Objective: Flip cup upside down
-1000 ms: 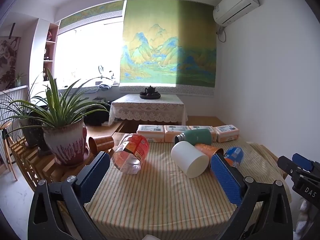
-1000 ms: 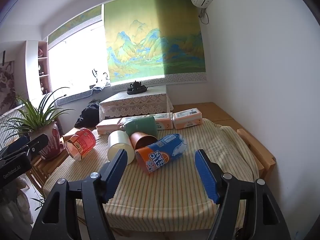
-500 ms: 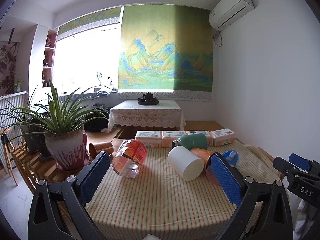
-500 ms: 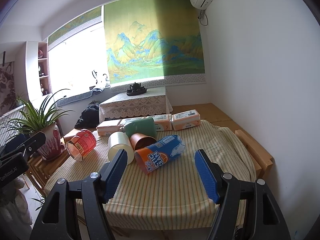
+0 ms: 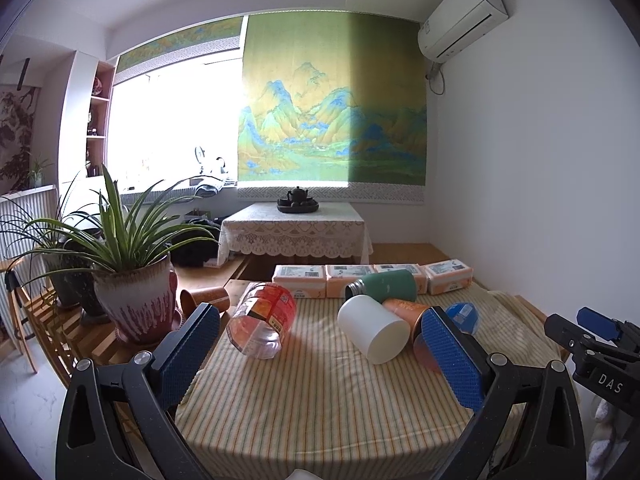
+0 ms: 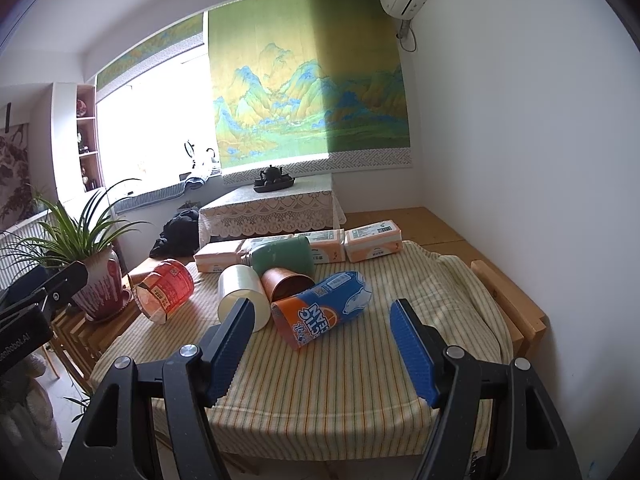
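Several cups lie on their sides on the striped tablecloth (image 5: 320,408). A white cup (image 5: 374,334) (image 6: 242,298) lies in the middle. A clear cup with a red label (image 5: 262,326) (image 6: 166,294) lies to its left. An orange and blue cup (image 6: 324,308), a brown cup (image 6: 286,286) and a green cup (image 6: 286,258) lie beside it. My left gripper (image 5: 320,360) is open and empty, above the near table edge. My right gripper (image 6: 322,350) is open and empty, just short of the orange and blue cup.
Several orange tissue packs (image 5: 400,278) line the table's far edge. A potted plant (image 5: 132,296) stands on a wooden rack at the left, with a small brown cup (image 5: 206,298) beside it. A white wall is at the right. A lace-covered table (image 5: 294,232) stands behind.
Both grippers have drawn back and risen slightly, so the table and cups look lower and smaller. The cups have not moved.
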A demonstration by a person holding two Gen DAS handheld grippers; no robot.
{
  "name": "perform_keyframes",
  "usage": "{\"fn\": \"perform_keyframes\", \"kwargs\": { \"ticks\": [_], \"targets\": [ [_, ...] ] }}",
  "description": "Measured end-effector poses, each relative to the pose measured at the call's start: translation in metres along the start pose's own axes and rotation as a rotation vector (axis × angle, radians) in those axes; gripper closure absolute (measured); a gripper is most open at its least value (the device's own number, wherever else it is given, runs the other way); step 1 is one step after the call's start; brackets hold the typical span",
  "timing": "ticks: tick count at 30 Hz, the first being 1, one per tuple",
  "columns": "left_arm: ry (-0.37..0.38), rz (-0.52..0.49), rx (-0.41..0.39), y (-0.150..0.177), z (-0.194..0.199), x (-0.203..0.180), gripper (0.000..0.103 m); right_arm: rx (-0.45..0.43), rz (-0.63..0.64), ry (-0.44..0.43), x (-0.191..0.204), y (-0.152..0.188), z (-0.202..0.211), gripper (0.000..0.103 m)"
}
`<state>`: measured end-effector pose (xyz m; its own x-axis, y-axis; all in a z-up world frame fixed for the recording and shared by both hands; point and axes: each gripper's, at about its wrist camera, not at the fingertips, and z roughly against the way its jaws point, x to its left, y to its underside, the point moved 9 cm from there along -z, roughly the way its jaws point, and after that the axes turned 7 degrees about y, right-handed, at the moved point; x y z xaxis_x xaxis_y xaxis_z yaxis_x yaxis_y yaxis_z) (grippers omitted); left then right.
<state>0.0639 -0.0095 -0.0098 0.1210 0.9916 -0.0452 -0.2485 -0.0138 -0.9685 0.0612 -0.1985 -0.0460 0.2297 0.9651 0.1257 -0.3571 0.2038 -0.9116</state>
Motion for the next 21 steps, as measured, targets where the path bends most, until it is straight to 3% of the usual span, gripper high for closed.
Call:
{"fn": "perform_keyframes", "kwargs": {
  "ticks": [21],
  "targets": [
    [0.0,0.0,0.004,-0.001,0.0028,0.0012,0.001,0.004,-0.001,0.004,0.0,0.0008,-0.0003,0.036]
  ]
}}
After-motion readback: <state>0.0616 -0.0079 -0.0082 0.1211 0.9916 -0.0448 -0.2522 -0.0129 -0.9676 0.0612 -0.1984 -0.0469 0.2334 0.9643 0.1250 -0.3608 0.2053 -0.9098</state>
